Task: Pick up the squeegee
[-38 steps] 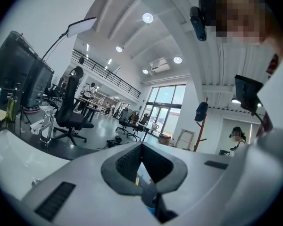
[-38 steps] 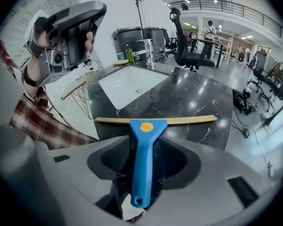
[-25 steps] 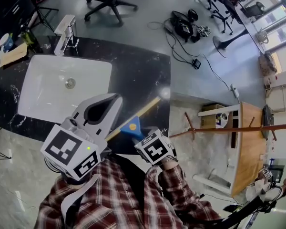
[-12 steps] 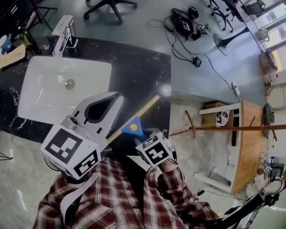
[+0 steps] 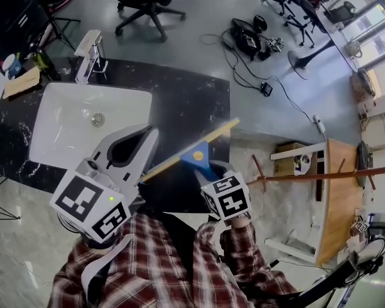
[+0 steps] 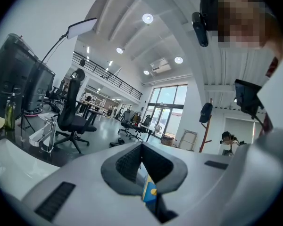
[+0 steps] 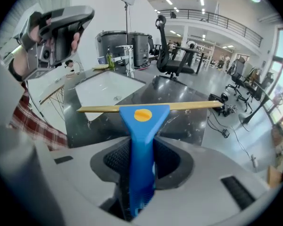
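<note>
A white, boxy sink sits in a shiny black stone counter, with a metal tap behind. The squeegee, smooth blue plastic with a long yellow strip, is held over the counter. The right gripper squeezes its ribbed handle. The left gripper is pinched closed on nothing.

V. bright, ceiling lights, fisheye edges, countertop glare
</note>
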`<state>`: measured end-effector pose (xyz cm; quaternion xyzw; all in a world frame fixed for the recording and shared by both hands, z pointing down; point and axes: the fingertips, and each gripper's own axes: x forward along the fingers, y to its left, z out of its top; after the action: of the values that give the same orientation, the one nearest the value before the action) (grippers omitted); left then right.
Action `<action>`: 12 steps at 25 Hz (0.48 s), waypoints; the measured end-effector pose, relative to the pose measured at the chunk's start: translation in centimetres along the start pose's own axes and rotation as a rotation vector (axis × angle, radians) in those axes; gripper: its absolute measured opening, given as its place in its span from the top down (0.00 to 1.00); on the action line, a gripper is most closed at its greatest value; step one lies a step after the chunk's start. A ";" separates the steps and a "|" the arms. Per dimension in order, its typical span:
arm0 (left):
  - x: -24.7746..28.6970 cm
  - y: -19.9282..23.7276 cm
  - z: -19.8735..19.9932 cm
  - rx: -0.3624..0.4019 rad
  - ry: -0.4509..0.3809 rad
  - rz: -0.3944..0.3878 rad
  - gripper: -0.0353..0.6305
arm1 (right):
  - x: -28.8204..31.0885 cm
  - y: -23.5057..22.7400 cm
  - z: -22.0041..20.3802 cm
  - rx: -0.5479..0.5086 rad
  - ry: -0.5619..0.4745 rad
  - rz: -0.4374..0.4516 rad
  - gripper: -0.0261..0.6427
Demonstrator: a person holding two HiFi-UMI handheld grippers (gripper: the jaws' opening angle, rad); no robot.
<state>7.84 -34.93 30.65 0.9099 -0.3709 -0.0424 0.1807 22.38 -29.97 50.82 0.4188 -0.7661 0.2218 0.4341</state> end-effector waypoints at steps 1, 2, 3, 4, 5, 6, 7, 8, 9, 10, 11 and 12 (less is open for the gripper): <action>-0.1 0.0 0.2 0.004 -0.005 0.004 0.93 | -0.4 -0.8 0.7 0.011 -0.028 -0.019 0.75; -0.2 -0.1 0.4 0.008 -0.010 0.007 0.93 | -0.9 -1.6 1.3 0.020 -0.056 -0.039 0.75; -0.4 -0.2 0.6 0.012 -0.015 0.008 0.93 | -1.5 -2.3 2.0 0.030 -0.085 -0.060 0.75; -0.5 -0.4 0.8 0.014 -0.020 0.008 0.93 | -2.1 -3.0 2.6 0.041 -0.116 -0.080 0.75; -0.5 -0.6 1.1 0.018 -0.026 0.006 0.93 | -2.8 -3.6 3.3 0.054 -0.151 -0.098 0.75; -0.6 -0.8 1.4 0.024 -0.033 0.003 0.93 | -3.5 -4.1 4.0 0.070 -0.189 -0.111 0.75; -0.5 -1.2 1.7 0.033 -0.040 -0.003 0.93 | -4.2 -4.6 4.8 0.090 -0.232 -0.121 0.75; -0.5 -1.6 2.1 0.043 -0.046 -0.011 0.93 | -4.8 -5.1 5.6 0.113 -0.277 -0.128 0.75; -0.4 -2.1 2.3 0.052 -0.051 -0.023 0.93 | -5.5 -5.5 6.3 0.138 -0.323 -0.134 0.75; -0.2 -2.7 2.5 0.058 -0.055 -0.039 0.93 | -6.3 -6.0 7.0 0.161 -0.367 -0.141 0.75; -0.1 -3.4 2.7 0.060 -0.057 -0.060 0.93 | -7.0 -6.3 7.6 0.180 -0.409 -0.148 0.75; 0.0 -4.2 2.7 0.060 -0.060 -0.085 0.93 | -7.8 -6.7 8.1 0.197 -0.448 -0.156 0.75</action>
<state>10.10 -32.97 26.59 0.9283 -0.3381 -0.0659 0.1401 26.20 -35.82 39.74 0.5555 -0.7833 0.1631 0.2264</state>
